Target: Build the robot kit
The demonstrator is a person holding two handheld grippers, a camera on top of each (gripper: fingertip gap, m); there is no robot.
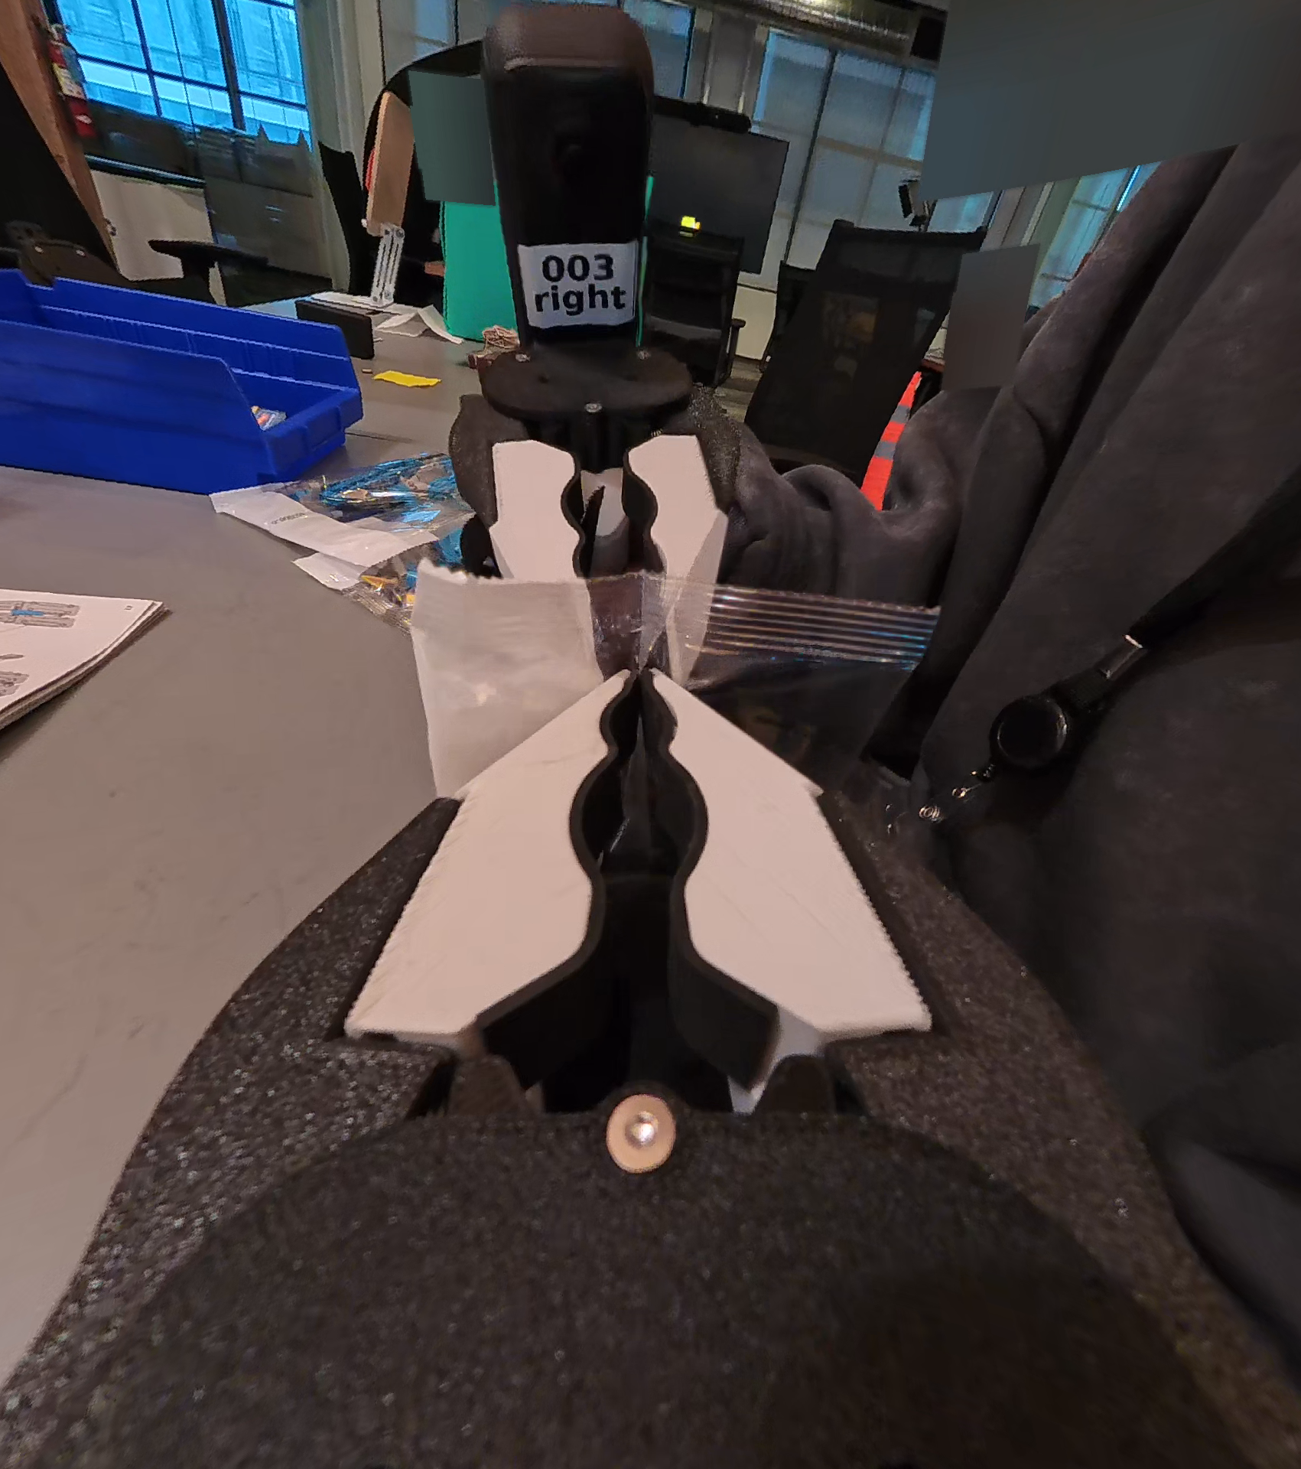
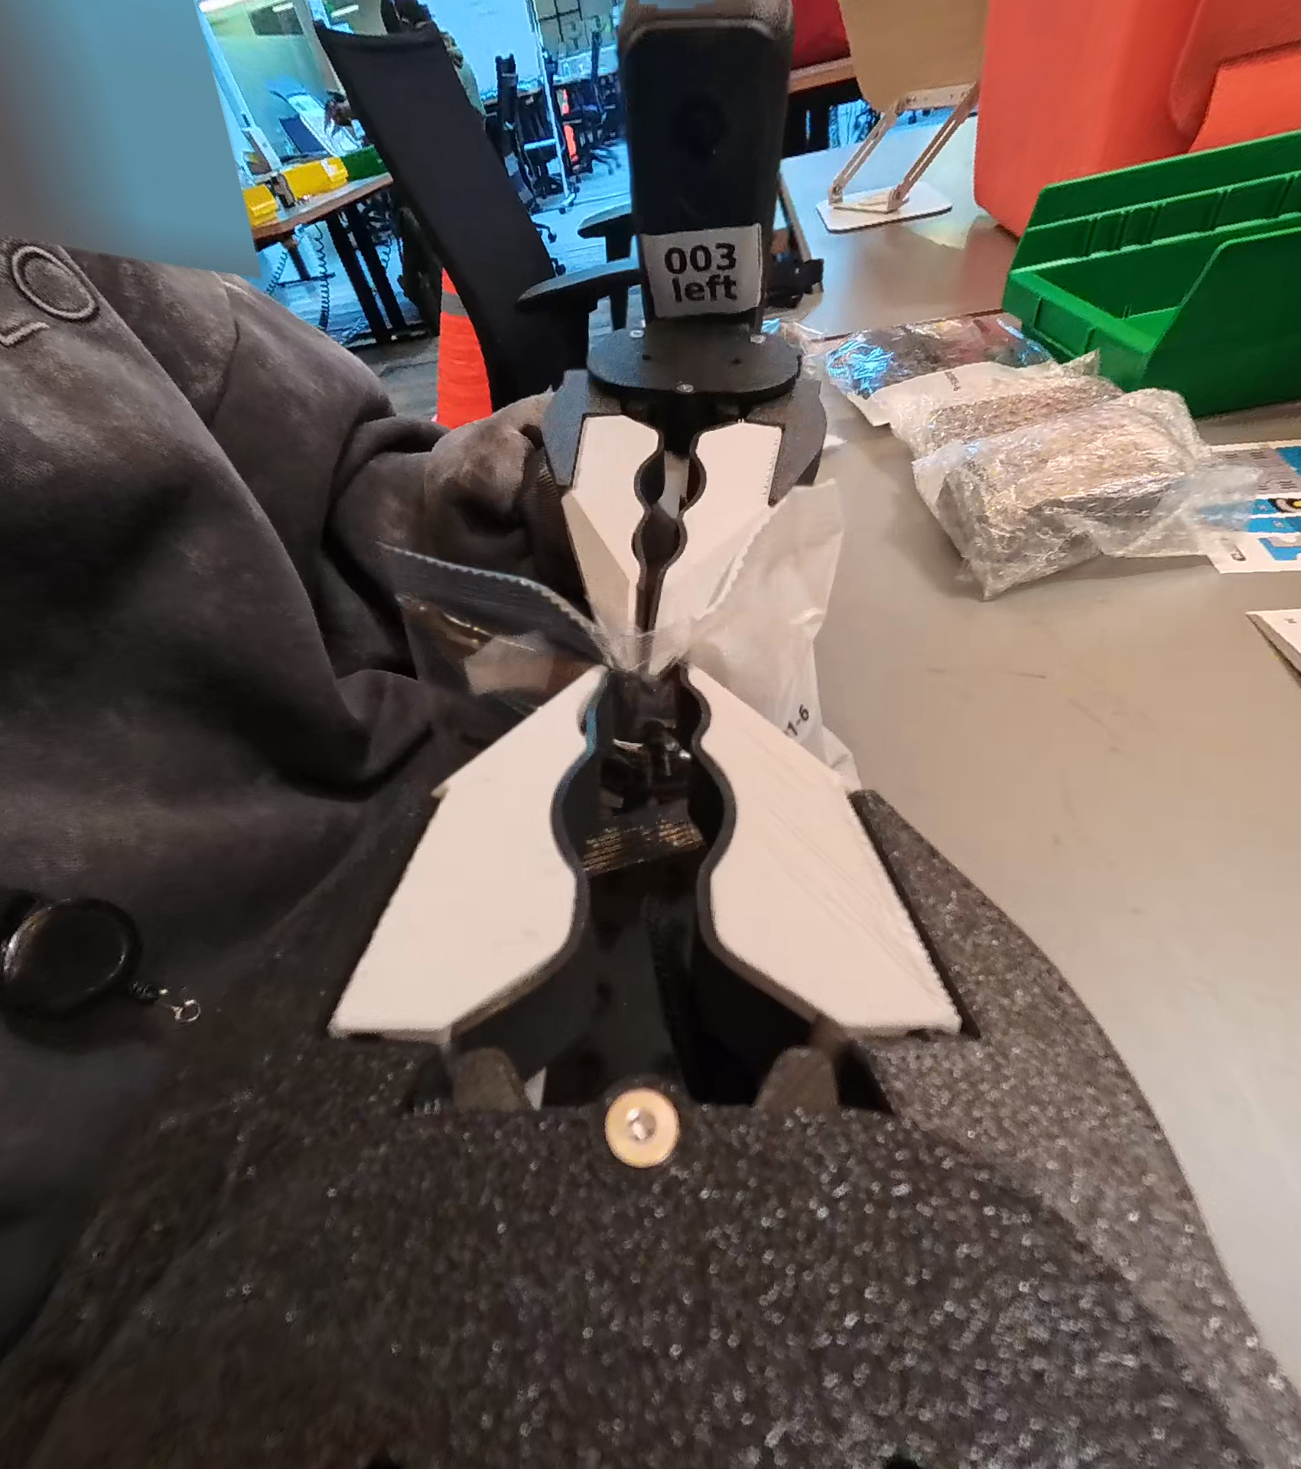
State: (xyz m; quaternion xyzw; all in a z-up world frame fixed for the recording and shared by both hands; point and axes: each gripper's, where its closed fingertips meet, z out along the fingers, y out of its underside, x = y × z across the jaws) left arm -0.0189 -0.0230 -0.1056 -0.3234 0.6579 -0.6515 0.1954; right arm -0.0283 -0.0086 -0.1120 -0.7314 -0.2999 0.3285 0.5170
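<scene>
Grippers, left [image 1: 640,676] and right [image 2: 635,676], both apparently pinch plastic bag [image 1: 504,660].

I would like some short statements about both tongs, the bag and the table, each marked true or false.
1. Both tongs pinch the same plastic bag. True: the left tongs and the right tongs are shut on its top edge.
2. The bag lies flat on the table. False: it is held up above the grey table.
3. A blue bin stands on the table. True.
4. The green bin is held by the right tongs. False: it stands apart on the table.
</scene>
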